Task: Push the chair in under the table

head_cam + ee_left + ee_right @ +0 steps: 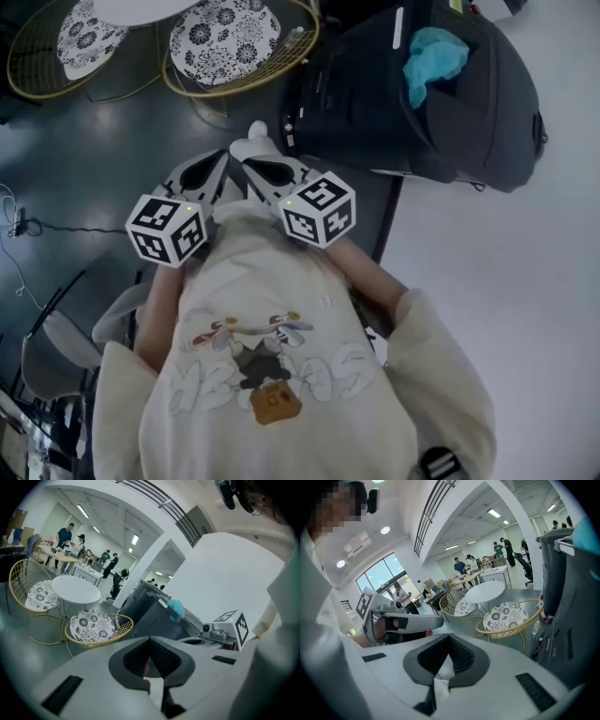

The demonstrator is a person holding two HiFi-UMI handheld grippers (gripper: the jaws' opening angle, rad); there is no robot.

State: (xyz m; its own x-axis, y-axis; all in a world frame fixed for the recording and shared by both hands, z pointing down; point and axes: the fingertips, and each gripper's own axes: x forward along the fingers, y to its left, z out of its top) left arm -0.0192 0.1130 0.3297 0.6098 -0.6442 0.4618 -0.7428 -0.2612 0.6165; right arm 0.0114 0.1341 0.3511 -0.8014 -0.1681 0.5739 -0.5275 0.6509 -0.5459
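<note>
Two gold wire chairs with black-and-white patterned cushions stand at a round white table (pixel 76 588). The nearer chair (pixel 239 42) (pixel 96 626) (pixel 508 616) is pulled out from the table; the other chair (pixel 66 42) is on the far side. I hold both grippers close together in front of my chest, well short of the chairs. My left gripper (pixel 223 159) (pixel 150 639) is shut with nothing in it. My right gripper (pixel 247 155) (pixel 449 637) is shut and empty too. Each shows in the other's view, side by side.
A large dark bin (pixel 441 94) with a teal cloth on top stands right of the nearer chair. A cable (pixel 56 225) lies on the dark floor at the left. A grey chair (pixel 47 356) sits at the lower left. People stand at tables far back.
</note>
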